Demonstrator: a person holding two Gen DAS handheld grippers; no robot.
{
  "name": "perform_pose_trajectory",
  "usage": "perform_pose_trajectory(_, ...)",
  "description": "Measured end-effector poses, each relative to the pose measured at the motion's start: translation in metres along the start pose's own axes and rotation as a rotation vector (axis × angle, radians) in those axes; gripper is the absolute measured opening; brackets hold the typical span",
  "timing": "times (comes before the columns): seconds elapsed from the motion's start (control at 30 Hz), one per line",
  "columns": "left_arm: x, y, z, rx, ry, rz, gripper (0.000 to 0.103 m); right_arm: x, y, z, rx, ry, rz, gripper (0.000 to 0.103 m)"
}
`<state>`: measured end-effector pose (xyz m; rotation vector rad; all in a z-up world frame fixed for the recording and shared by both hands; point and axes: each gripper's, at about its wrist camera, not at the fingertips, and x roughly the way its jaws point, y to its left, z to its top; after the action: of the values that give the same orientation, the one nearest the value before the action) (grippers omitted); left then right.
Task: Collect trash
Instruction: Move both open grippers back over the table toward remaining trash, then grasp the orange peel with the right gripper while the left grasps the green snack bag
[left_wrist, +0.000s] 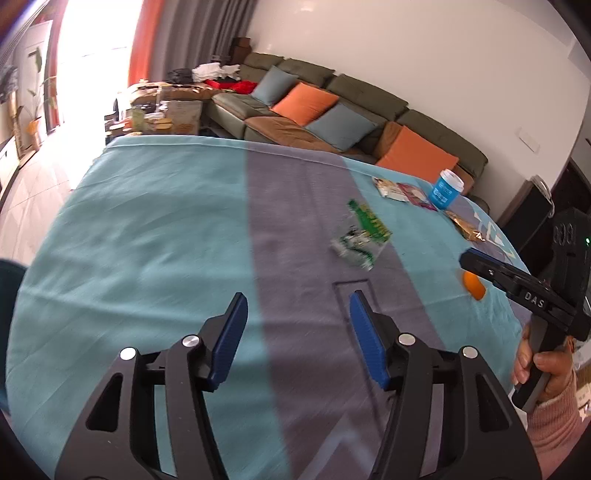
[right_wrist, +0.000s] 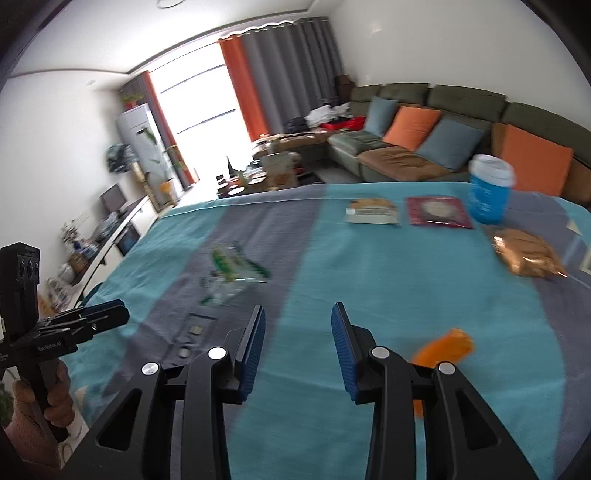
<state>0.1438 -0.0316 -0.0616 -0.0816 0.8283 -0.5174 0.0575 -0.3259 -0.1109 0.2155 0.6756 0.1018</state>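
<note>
Trash lies on a table under a teal and grey cloth (left_wrist: 147, 221) (right_wrist: 369, 277). A crumpled green-and-white wrapper (left_wrist: 364, 236) (right_wrist: 236, 275) sits on the grey stripe, ahead of both grippers. A beige packet (left_wrist: 388, 187) (right_wrist: 373, 212), a maroon packet (left_wrist: 417, 195) (right_wrist: 437, 210), a blue cup with a white lid (left_wrist: 445, 190) (right_wrist: 489, 192) and a gold bag (left_wrist: 465, 227) (right_wrist: 528, 258) lie farther off. An orange scrap (left_wrist: 474, 286) (right_wrist: 443, 349) rests just right of my right gripper (right_wrist: 298, 317) (left_wrist: 467, 258). My left gripper (left_wrist: 297, 306) (right_wrist: 110, 314) and the right one hover open above the cloth, nothing between their blue pads.
A green sofa (left_wrist: 332, 96) (right_wrist: 461, 99) with orange and blue cushions runs behind the table. A cluttered low table (left_wrist: 166, 114) (right_wrist: 273, 173) stands by the bright window. A TV console (right_wrist: 110, 229) lines the left wall. A hand in a pink sleeve (left_wrist: 550, 373) holds the right gripper.
</note>
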Motion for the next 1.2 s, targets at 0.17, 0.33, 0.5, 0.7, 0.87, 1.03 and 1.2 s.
perform_pose_trajectory(0.17, 0.031, -0.022, 0.018, 0.007, 0.048, -0.008, 0.057, -0.017, -0.044, -0.006, 0.069, -0.028, -0.093, 0.043)
perform_pose_trajectory(0.33, 0.057, -0.038, 0.032, 0.04, 0.073, 0.004, 0.058, -0.024, -0.079, -0.015, 0.127, -0.01, -0.135, 0.044)
perform_pose_trajectory(0.5, 0.079, -0.044, 0.044, 0.05, 0.11, 0.013, 0.06, -0.017, -0.085, -0.021, 0.138, 0.016, -0.131, 0.044)
perform_pose_trajectory(0.7, 0.103, -0.047, 0.05, 0.055, 0.152, 0.017, 0.06, -0.009, -0.085, -0.024, 0.136, 0.037, -0.107, 0.044)
perform_pose_trajectory(0.87, 0.11, -0.046, 0.059, 0.043, 0.155, 0.001, 0.061, -0.009, -0.084, -0.023, 0.134, 0.041, -0.096, 0.043)
perform_pose_trajectory(1.03, 0.11, -0.05, 0.066, 0.071, 0.128, -0.018, 0.067, -0.008, -0.084, -0.022, 0.136, 0.042, -0.088, 0.042)
perform_pose_trajectory(1.2, 0.115, -0.058, 0.067, 0.111, 0.133, -0.016, 0.058, -0.007, -0.084, -0.023, 0.139, 0.047, -0.076, 0.037)
